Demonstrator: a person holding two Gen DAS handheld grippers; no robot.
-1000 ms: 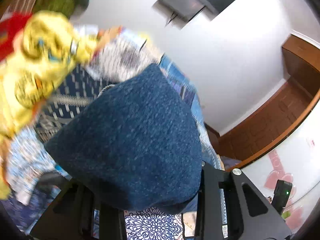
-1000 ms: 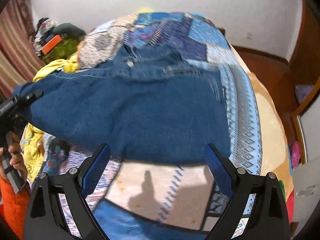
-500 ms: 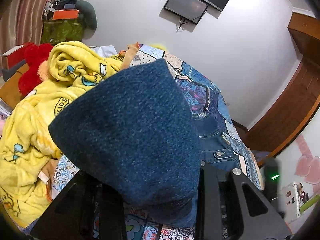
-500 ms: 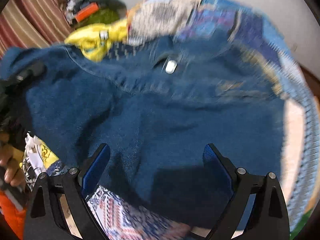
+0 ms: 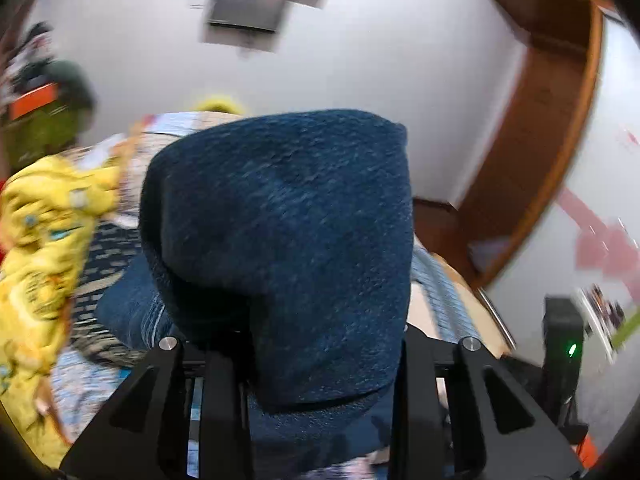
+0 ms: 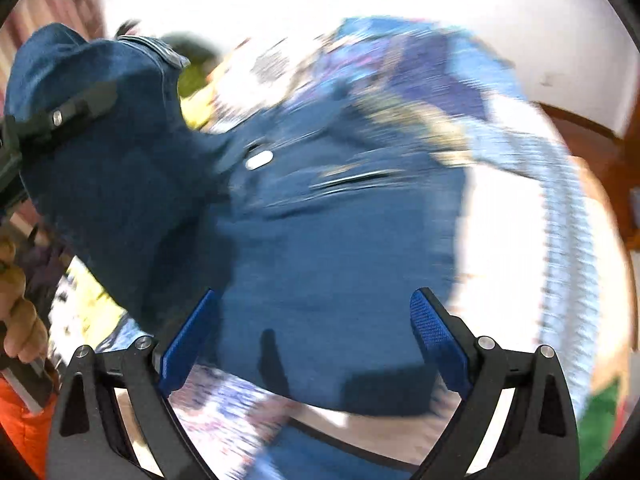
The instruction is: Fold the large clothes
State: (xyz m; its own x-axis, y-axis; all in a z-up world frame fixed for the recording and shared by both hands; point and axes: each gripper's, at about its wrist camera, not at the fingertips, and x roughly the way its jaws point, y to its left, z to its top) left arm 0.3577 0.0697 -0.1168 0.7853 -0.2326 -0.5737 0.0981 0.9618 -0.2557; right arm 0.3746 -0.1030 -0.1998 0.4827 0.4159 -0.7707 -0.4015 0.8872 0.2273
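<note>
A dark blue denim garment (image 6: pixel 320 240) with a metal button (image 6: pixel 259 159) lies spread on the patchwork bed quilt (image 6: pixel 440 80). One end of it is lifted: my left gripper (image 5: pixel 316 360) is shut on a thick fold of the denim (image 5: pixel 280 220), which bulges up over the fingers and fills the left wrist view. The right wrist view shows that same gripper's black finger (image 6: pixel 60 116) lying across the raised fold at upper left. My right gripper (image 6: pixel 316 320) hovers open over the flat part, its blue pads (image 6: pixel 434 332) wide apart with nothing between them.
A yellow printed blanket (image 5: pixel 44 220) is heaped on the bed's left side. A person's hand (image 6: pixel 20 320) and orange sleeve (image 6: pixel 20 432) show at the left edge. Behind the bed is a white wall with a screen (image 5: pixel 248 8); a wooden door frame (image 5: pixel 552 120) stands to the right.
My left gripper has swung sideways with the denim fold still clamped, and its view has rolled. The raised denim now stands higher at the left of the right wrist view. The right gripper stays open.
</note>
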